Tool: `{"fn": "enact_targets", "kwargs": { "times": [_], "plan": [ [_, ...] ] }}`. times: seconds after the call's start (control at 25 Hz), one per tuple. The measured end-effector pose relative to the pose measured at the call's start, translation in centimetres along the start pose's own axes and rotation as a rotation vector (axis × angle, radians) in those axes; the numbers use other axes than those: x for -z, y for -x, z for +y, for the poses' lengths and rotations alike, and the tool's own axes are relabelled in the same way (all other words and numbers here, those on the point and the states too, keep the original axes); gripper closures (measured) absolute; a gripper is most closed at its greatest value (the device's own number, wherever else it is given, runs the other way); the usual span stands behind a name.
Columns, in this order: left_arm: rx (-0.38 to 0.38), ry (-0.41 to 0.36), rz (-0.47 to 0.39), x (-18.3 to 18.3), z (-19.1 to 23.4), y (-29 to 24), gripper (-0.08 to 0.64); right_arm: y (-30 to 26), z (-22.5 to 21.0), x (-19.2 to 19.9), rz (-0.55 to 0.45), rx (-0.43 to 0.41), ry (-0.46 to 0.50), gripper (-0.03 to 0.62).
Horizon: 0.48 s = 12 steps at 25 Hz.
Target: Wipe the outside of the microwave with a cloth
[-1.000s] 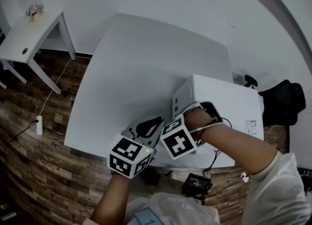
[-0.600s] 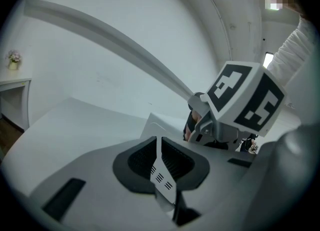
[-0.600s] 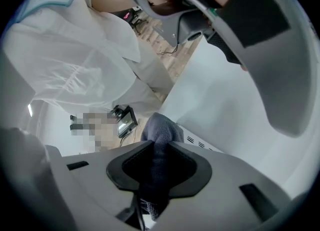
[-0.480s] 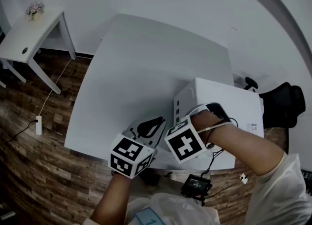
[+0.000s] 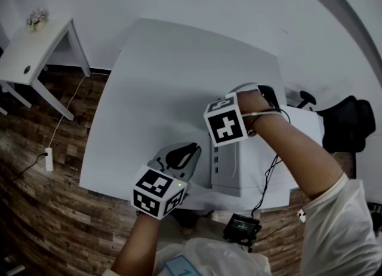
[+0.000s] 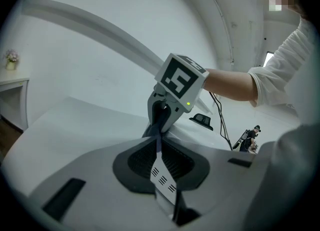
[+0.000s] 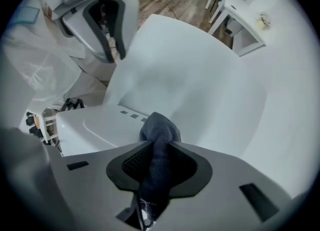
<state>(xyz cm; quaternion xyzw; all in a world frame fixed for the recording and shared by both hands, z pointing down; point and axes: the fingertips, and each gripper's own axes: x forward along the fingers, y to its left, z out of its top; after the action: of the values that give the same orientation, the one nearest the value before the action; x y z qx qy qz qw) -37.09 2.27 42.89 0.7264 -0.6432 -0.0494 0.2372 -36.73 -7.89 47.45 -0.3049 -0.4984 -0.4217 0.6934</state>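
The white microwave (image 5: 234, 170) stands at the near right of the white table (image 5: 173, 83), its vented side facing left. My right gripper (image 7: 156, 150) points steeply down over the microwave's top (image 7: 95, 130), near the far left edge. It is shut on a dark grey-blue cloth (image 7: 160, 131), whose bunched end rests on the top. From the head view only its marker cube (image 5: 225, 119) shows. The left gripper view shows the cloth (image 6: 161, 117) hanging from those jaws. My left gripper (image 5: 186, 151) is shut and empty, low at the table's near edge, left of the microwave.
A small white side table (image 5: 36, 45) with a flower pot stands at the far left on the wood floor. A power strip (image 5: 48, 159) lies on the floor. A black chair (image 5: 346, 125) is at the right. A black box (image 5: 242, 227) with cables hangs below the table's near edge.
My right gripper has carried the cloth from the microwave's near left corner up and away along the top's left edge. The left gripper has stayed put.
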Motion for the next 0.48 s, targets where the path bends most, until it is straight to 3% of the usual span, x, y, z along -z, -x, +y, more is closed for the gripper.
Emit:
{"fn": "enact_targets", "kwargs": {
  "times": [0.2,0.48],
  "plan": [
    [0.006,-0.007,0.008,0.1,-0.3,-0.2,0.541,-0.1,-2.9,1.2,0.025,0.178,-0.032,0.489],
    [0.020,-0.022,0.008,0.2,-1.4,-0.3,0.541,1.3,4.5,-2.0,-0.126,0.089,-0.005,0.489]
  ]
}}
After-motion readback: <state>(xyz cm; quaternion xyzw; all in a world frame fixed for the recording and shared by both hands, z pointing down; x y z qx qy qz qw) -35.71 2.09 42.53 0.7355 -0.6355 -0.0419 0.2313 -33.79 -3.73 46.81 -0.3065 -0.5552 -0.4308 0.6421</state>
